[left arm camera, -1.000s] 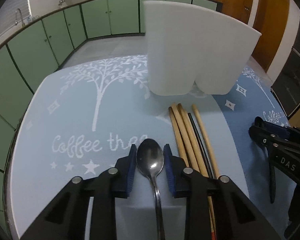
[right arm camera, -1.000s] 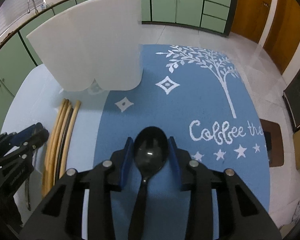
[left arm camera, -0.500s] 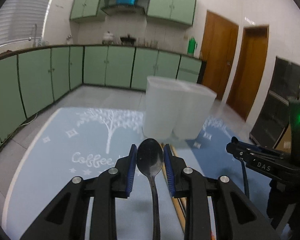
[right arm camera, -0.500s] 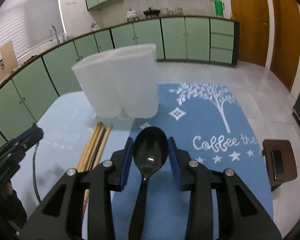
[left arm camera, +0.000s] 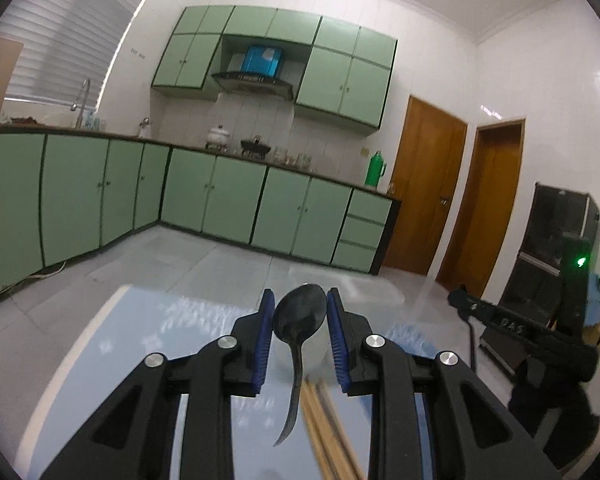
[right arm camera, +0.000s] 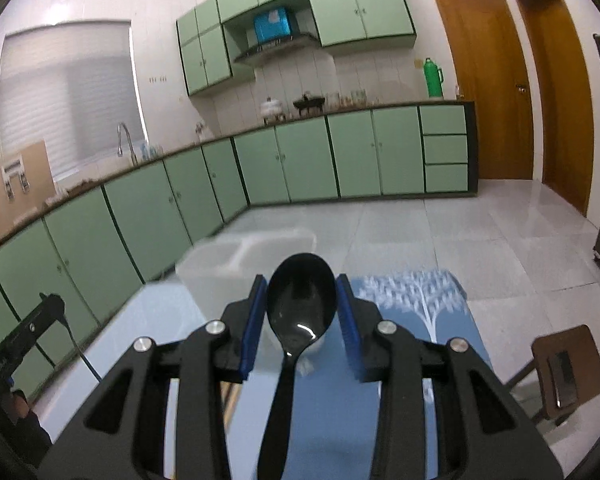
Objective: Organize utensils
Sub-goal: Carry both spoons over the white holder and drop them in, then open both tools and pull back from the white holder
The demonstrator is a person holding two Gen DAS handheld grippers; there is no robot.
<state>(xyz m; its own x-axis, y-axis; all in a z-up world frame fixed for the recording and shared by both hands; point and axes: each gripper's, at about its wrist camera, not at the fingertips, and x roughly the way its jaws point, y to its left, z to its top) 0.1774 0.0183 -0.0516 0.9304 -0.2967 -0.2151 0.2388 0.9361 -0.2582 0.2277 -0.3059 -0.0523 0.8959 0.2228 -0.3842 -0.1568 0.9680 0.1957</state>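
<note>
My left gripper (left arm camera: 300,312) is shut on a metal spoon (left arm camera: 299,316), bowl up between the blue pads, handle hanging down. My right gripper (right arm camera: 302,304) is shut on a black plastic spoon (right arm camera: 301,306), also bowl up. Both are lifted above the table and point level across the kitchen. The white translucent utensil holder (right arm camera: 236,264) stands just ahead of the right gripper; in the left wrist view it (left arm camera: 364,292) is a blurred shape behind the spoon. Wooden chopsticks (left arm camera: 324,424) lie on the blue mat (left arm camera: 140,352) under the left gripper.
The right gripper also shows at the right of the left wrist view (left arm camera: 512,328); the left one at the left of the right wrist view (right arm camera: 24,336). The blue tree-print mat (right arm camera: 432,312) covers the table. A brown chair (right arm camera: 564,364) stands at the right. Green cabinets (left arm camera: 220,204) line the far wall.
Both grippers have risen and tilted up from looking down at the table to looking level across the room, each still holding its spoon. The holder now sits low in both views.
</note>
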